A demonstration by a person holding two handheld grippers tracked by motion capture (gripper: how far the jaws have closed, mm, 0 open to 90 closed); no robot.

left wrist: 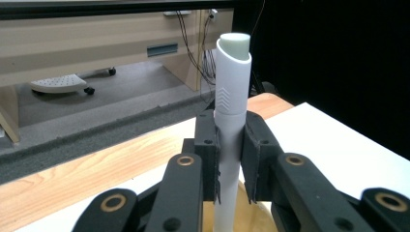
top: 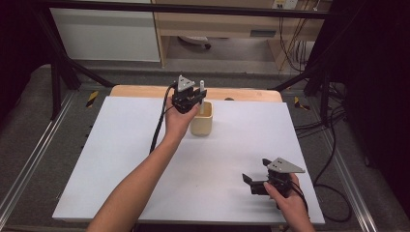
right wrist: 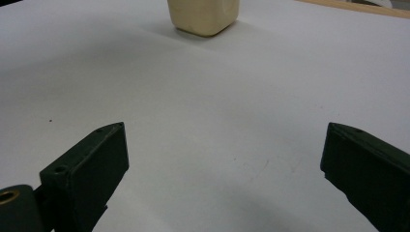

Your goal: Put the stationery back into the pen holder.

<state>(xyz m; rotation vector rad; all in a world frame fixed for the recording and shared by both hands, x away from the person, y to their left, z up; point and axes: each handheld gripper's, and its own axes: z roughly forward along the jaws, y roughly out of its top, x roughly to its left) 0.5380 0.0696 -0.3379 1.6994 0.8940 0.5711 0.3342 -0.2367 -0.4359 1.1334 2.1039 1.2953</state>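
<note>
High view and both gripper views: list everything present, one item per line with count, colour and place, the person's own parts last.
Cup: one, cream, far middle of the sheet.
Marker: one, white, upright over the cup, clamped in the left gripper.
Sheet: one, white, covering the table.
Table: one, wood, far edge showing.
Left gripper: one, black, above the cup.
Right gripper: one, black, open, near right.
Forearms: two, entering from the bottom.

You have two grippers in hand: the left gripper (top: 192, 100) and the right gripper (top: 253, 180). On your desk (top: 121, 159) stands one cream square cup (top: 202, 123). You hold one white tube (left wrist: 231, 96) upright, with one slanted cap on top.
</note>
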